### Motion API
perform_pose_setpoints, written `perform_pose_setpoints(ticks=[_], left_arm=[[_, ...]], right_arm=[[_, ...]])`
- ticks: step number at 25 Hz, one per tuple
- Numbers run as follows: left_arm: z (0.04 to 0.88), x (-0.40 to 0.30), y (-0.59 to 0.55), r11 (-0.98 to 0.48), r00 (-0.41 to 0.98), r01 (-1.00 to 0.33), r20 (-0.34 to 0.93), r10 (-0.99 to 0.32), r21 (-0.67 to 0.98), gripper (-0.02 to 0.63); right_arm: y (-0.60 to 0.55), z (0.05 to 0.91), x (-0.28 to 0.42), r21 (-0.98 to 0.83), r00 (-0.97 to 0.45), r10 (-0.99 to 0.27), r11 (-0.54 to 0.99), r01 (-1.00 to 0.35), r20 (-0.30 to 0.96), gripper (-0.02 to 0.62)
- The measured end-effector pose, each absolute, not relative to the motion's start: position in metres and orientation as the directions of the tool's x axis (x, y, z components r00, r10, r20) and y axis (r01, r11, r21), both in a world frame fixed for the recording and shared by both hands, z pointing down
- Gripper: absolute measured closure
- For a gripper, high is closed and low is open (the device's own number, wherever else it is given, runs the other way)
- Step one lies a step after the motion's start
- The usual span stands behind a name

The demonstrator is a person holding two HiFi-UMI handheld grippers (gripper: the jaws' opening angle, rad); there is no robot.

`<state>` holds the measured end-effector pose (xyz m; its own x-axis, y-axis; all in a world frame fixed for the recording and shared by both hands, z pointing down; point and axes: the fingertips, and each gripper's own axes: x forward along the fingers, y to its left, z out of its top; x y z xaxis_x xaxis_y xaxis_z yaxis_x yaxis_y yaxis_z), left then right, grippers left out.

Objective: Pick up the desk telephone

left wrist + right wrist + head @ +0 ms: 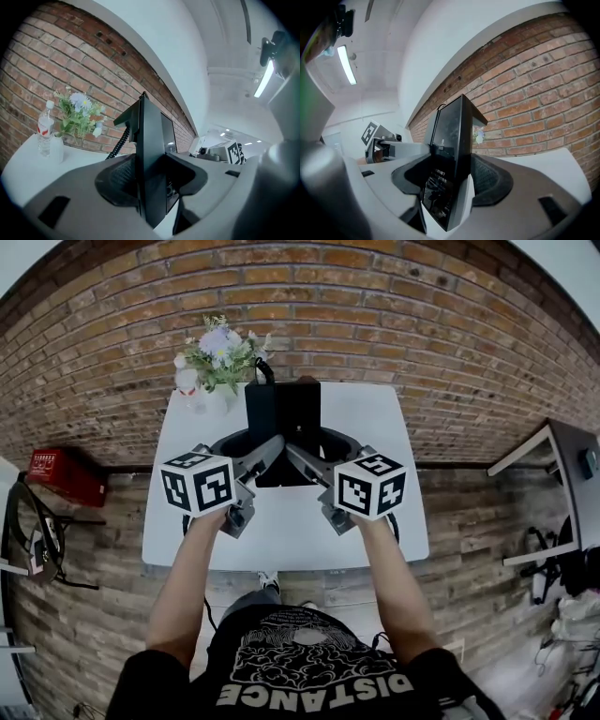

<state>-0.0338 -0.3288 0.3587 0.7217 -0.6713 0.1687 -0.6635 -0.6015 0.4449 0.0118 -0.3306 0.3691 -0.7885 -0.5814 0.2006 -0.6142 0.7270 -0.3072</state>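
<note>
The black desk telephone (281,418) hangs above the white table (375,521), gripped from both sides. My left gripper (270,448) is shut on its left edge and my right gripper (300,454) is shut on its right edge. In the left gripper view the telephone (151,154) stands edge-on between the grey jaws of the left gripper (152,180), with its coiled cord (119,143) trailing behind. In the right gripper view the telephone's dark face (447,159) is clamped in the right gripper (450,183). The other gripper's marker cube shows past the telephone in each gripper view.
A vase of flowers (220,357) and a water bottle (187,381) stand at the table's far left corner against the brick wall. A red box (61,474) lies on the floor at left. Another desk (562,484) and cables are at right.
</note>
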Motion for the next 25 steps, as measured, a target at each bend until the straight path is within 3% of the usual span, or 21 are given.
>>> perform_pose_setpoints(ticks=[15,25], left_arm=[[0.277,-0.018,-0.283,-0.671,0.712,-0.674,0.029,-0.702,0.308,0.413],[0.256,-0.015,-0.266,-0.686,0.710,-0.681,0.000,-0.704,0.256,0.413]], right_arm=[[-0.287,0.288,0.027,-0.142,-0.792,-0.608,0.780,-0.609,0.057,0.334],[-0.271,0.267,0.031,-0.105,-0.793,-0.610,0.788,-0.607,0.006,0.334]])
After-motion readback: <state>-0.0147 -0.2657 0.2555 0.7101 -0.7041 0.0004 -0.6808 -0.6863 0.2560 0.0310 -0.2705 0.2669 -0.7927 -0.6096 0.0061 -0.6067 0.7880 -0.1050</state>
